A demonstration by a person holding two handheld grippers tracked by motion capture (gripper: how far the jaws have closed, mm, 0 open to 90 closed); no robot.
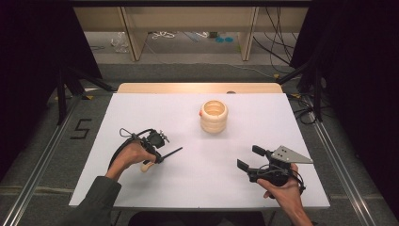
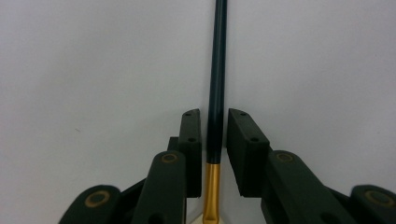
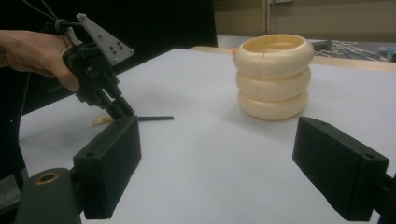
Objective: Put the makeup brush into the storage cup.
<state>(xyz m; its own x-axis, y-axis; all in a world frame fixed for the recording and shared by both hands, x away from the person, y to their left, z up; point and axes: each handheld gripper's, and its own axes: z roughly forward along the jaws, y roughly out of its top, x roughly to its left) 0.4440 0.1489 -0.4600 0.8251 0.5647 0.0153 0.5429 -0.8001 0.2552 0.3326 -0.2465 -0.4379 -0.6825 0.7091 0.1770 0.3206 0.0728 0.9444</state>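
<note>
Brush (image 2: 217,70) lies near the worktop's (image 1: 211,188) left edge; left fingers (image 2: 191,135) seemingly unclamped beside its handle, right fingers (image 3: 109,154) apart: squeeze squarely.

The left gripper (image 1: 162,154) sits low near the table's (image 1: 141,117) left edge, its jaws nearly together around a thin rod (image 2: 217,70); the right gripper (image 1: 249,158), near the front right corner, lies level with jaws wide apart.
</note>
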